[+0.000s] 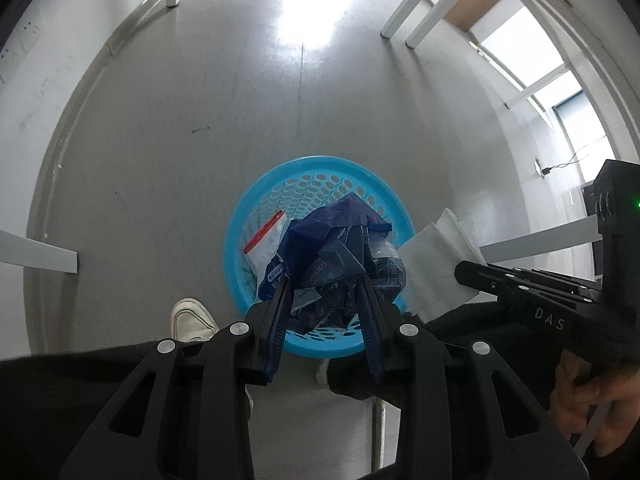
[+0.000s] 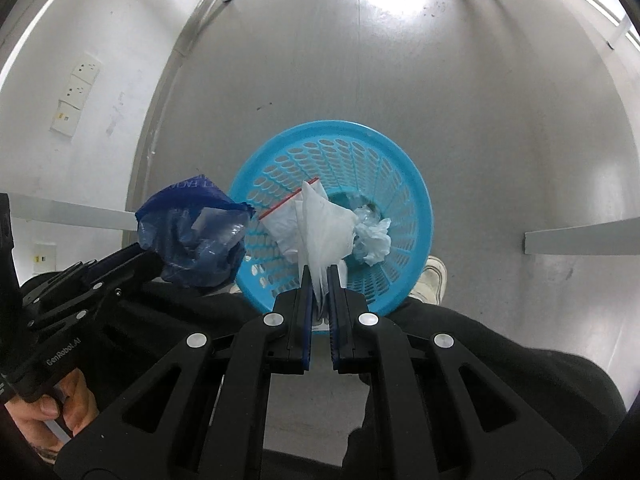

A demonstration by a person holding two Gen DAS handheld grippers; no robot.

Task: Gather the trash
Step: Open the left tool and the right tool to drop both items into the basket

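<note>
Two grippers hovered over the round blue perforated plastic basket [image 2: 404,184], left gripper [image 1: 325,280] clamped on crumpled dark-blue plastic wrapper [image 1: 340,256], right gripper [image 2: 320,280] pinching white plastic bag [image 2: 324,224]; releasing both likely came next.

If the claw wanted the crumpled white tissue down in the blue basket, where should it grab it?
Probably the top of the crumpled tissue, coming straight down through the blue basket opening. It lies low near the bottom, walls all round, so no side approach works. Its puffy folds give the claw something to pinch. The white bag in the right claw hangs beside it.

"DAS" on right claw [image 1: 472,276], "GenRobot.AI" on left claw [image 2: 148,256]
</note>
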